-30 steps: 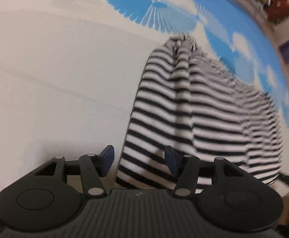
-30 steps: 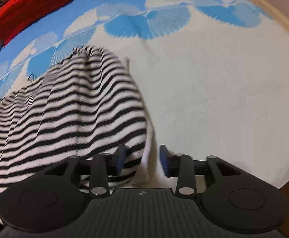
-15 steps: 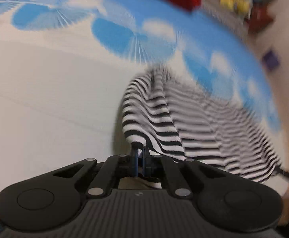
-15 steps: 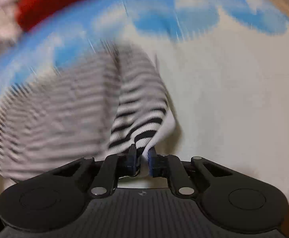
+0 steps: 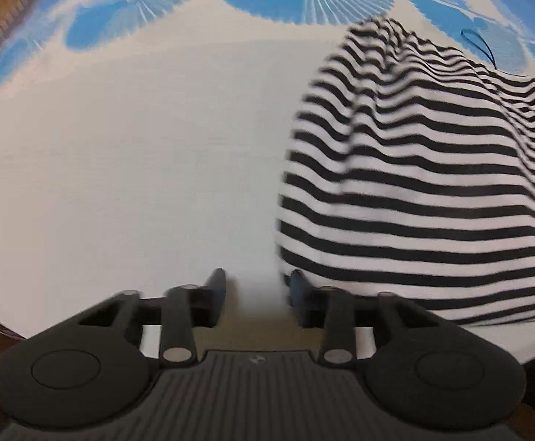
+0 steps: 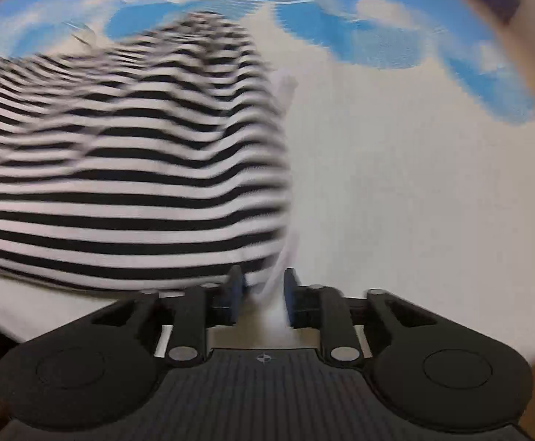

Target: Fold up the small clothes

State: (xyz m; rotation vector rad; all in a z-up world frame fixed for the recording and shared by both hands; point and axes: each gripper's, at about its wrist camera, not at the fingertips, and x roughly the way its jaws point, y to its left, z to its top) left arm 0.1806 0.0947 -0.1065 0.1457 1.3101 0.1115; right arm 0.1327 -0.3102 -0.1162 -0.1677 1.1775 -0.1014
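Pointing steeply down, both claws (image 5: 256,288) (image 6: 261,286) just opened beside striped garment (image 5: 432,191)

No text, label, brand name or number can be read in either view. The only mark is a small pale emblem on the ribbed black body of each gripper, just behind the fingers; it is too small and blurred to make out as any letter or logo.
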